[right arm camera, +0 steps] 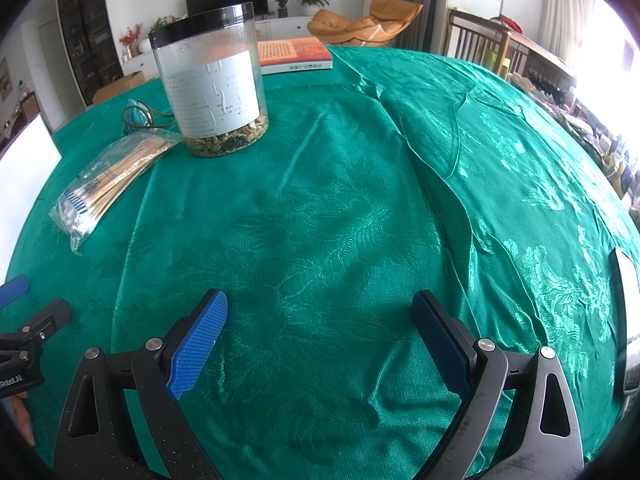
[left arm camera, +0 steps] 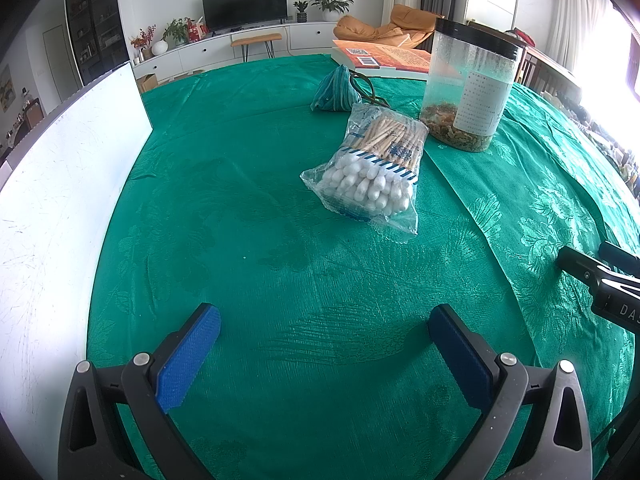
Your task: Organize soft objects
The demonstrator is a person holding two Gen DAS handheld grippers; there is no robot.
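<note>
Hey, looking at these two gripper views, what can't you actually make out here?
- Teal pouch: in the right wrist view, mostly hidden behind the jar and the cotton swab bag.
- Jar label: print too small to read in either view.
- Book: in the left wrist view, its right end is hidden behind the jar.
- White board: cut off by the left edge.
- Object at the right edge, right wrist view: cut off, unidentifiable.

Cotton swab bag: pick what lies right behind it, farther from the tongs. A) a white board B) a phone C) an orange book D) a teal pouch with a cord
D: the teal pouch sits just beyond the cotton swab bag.
</note>
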